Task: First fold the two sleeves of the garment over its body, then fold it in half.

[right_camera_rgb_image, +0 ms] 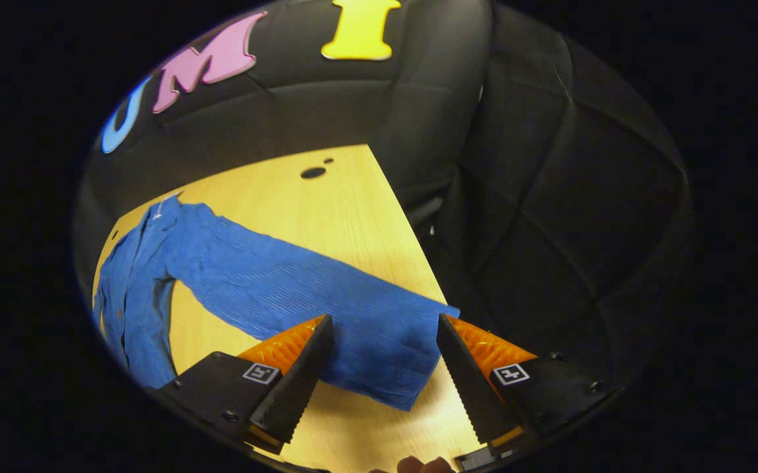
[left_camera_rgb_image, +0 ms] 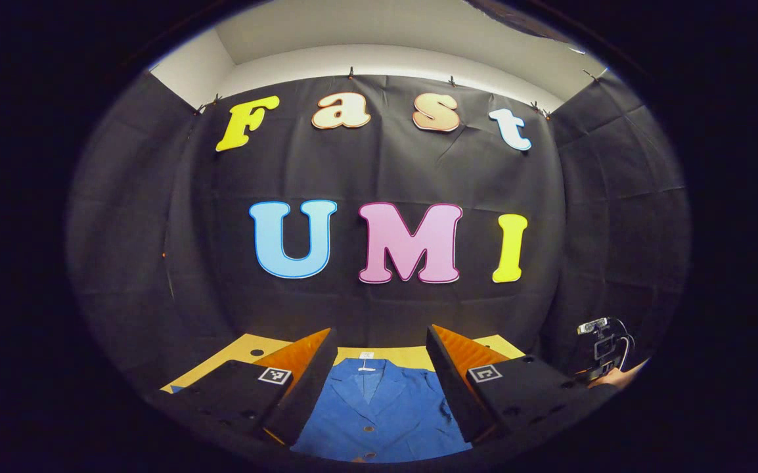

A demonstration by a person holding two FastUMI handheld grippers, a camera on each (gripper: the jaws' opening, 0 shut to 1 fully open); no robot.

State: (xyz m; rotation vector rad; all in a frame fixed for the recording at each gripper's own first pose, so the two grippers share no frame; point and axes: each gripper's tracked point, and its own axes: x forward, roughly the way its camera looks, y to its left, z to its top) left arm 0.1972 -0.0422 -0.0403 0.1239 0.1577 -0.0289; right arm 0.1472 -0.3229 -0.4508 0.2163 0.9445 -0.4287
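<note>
On the yellow worktop point(right_camera_rgb_image: 326, 210) the blue garment point(right_camera_rgb_image: 149, 276) lies flat, one sleeve point(right_camera_rgb_image: 326, 309) stretched toward 4 o'clock. Right gripper point(right_camera_rgb_image: 385, 368), jaws open, straddles the cuff, probably to lift it. Left gripper point(left_camera_rgb_image: 379, 387), jaws open, hangs over the collar point(left_camera_rgb_image: 369, 378). Nothing obstructs.

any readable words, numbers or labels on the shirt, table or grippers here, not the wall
None can be read.
Neck tag of the blue shirt: white, too small to read.
Square markers on the left gripper and the right gripper: black-and-white code patterns, no words.
</note>
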